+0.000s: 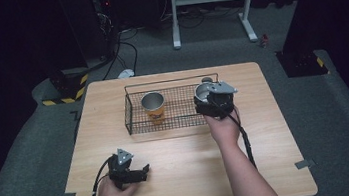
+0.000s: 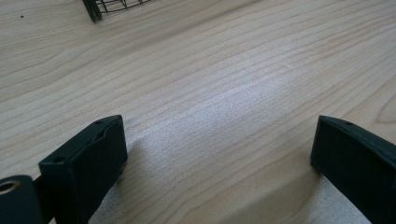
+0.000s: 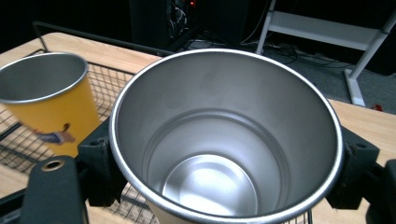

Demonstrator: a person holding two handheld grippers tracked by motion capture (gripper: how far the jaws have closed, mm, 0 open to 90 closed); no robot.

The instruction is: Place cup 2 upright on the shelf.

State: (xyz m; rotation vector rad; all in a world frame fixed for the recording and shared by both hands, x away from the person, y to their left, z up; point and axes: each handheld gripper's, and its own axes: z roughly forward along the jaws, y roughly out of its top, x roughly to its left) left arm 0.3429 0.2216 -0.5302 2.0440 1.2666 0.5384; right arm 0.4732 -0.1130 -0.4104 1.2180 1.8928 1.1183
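Progress: one yellow cup (image 1: 154,107) already stands upright in the wire basket (image 1: 165,124); a second is on its way in, so the work looks about half done, by my judgement.
Right gripper (image 1: 216,104): clenched on the steel cup (image 3: 226,140), one jaw on either side of its wall, mouth up and empty.
Steel cup position: between the right jaws, held at the basket's right end; whether it has touched the mesh I cannot tell.
Yellow cup from that claw: off to its left, apart from the held cup.
Left gripper (image 1: 132,173): released, jaws wide apart, nothing between them, low over bare table (image 2: 224,93), basket corner ahead.
Left to do: likely lowering the steel cup and letting go.
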